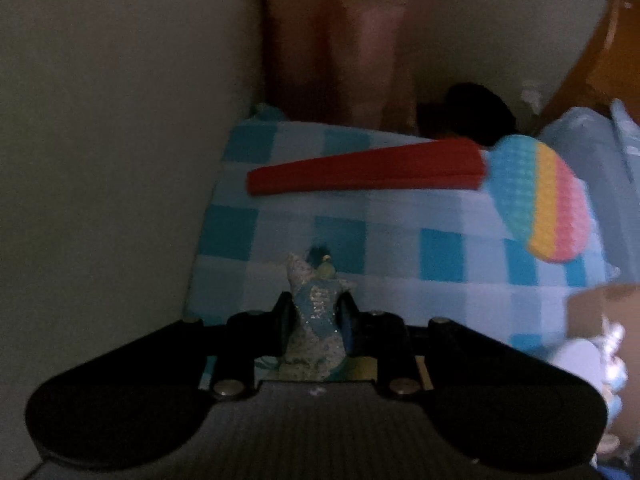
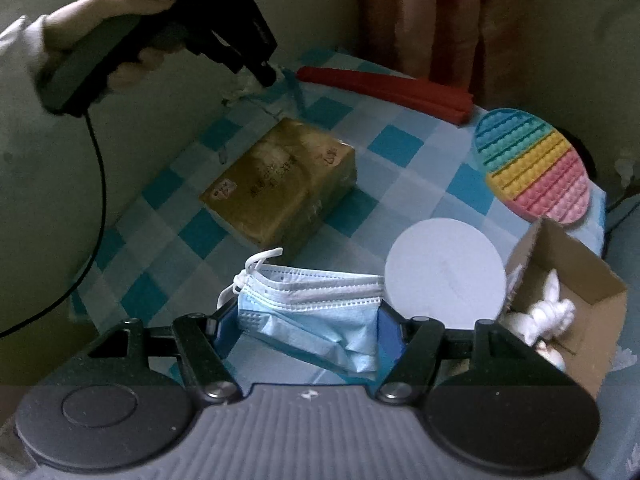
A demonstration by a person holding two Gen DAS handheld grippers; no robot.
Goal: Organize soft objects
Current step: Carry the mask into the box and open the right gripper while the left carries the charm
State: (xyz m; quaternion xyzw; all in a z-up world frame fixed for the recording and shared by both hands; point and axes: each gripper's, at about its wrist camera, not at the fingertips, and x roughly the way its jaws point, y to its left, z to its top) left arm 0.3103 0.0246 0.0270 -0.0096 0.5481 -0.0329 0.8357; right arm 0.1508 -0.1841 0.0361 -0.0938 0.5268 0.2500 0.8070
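My left gripper [image 1: 316, 312] is shut on a small glittery blue and white fabric toy [image 1: 316, 320], held above the blue checked tablecloth [image 1: 400, 220]. In the right wrist view the left gripper [image 2: 266, 74] hangs over the table's far left corner with the toy [image 2: 250, 86] in it. My right gripper [image 2: 308, 324] stands wide around a stack of blue face masks [image 2: 316, 304] that lies between its fingers near the front edge; whether the pads press the masks I cannot tell.
A gold wrapped packet [image 2: 280, 180] lies mid-table. A red foam strip [image 2: 384, 84] lies at the back, a rainbow bubble pad [image 2: 536, 168] at the right, a white round disc [image 2: 444, 272] beside the masks. A cardboard box [image 2: 568, 280] with white soft toys stands at the right edge.
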